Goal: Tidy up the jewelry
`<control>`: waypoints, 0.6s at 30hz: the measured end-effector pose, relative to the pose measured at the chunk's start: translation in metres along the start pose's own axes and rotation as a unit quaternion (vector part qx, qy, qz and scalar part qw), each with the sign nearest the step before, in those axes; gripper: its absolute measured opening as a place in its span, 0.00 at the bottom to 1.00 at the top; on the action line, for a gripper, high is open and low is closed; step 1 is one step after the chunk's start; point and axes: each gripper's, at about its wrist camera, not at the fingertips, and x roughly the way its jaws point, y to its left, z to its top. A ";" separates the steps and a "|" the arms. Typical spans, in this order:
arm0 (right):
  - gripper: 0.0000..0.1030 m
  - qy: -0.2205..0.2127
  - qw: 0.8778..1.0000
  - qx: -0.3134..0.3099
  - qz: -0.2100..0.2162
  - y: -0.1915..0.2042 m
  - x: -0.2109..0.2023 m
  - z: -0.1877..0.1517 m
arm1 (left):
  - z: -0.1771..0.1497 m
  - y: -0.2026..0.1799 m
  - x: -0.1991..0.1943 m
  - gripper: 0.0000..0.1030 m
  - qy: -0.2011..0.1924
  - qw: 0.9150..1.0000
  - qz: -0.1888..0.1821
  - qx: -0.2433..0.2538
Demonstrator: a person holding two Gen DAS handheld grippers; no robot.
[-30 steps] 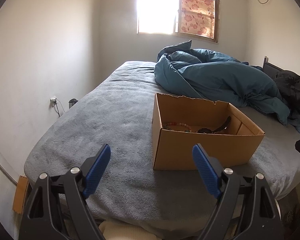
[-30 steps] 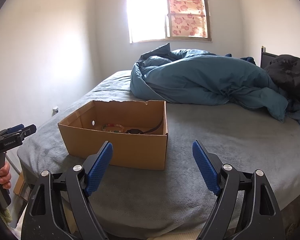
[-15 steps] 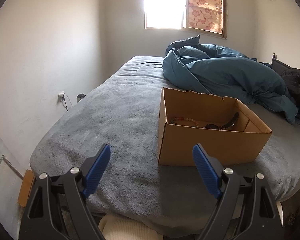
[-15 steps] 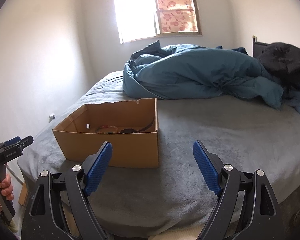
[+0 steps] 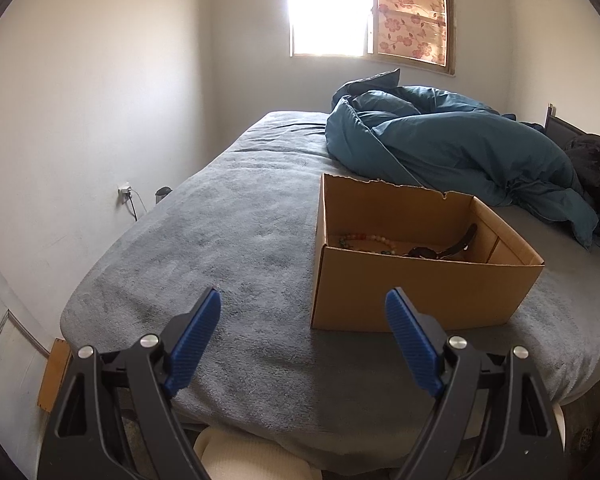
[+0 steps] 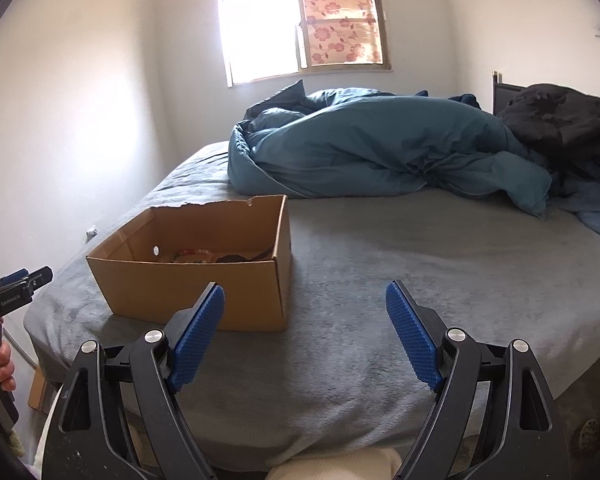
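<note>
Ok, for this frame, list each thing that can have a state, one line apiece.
cardboard box: open-topped, upright on the bed.
beaded bracelet: lying inside the box.
dark strap item: inside the box, leaning on a wall.
left gripper: open, empty.
right gripper: open, empty.
duvet: crumpled.

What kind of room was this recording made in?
Most likely a bedroom in a home. A bed covered in grey fleece fills most of the room, a crumpled teal duvet is heaped at its far end, and a window has a floral-patterned pane. A cardboard box of jewelry sits on the bed.
</note>
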 end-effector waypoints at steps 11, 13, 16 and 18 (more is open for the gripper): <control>0.77 -0.004 1.000 0.008 0.008 0.005 0.000 0.000 | -0.003 0.001 -0.004 0.81 0.003 1.000 0.014 -0.008; 0.77 -0.003 1.000 0.004 0.011 0.009 0.000 0.000 | -0.003 0.001 -0.004 0.81 0.003 1.000 0.013 -0.008; 0.77 -0.005 1.000 -0.004 0.016 0.015 0.000 0.002 | -0.003 0.003 -0.006 0.81 0.002 1.000 0.010 -0.009; 0.77 -0.006 1.000 -0.007 0.017 0.017 0.000 0.002 | -0.003 0.003 -0.007 0.81 0.001 1.000 0.011 -0.010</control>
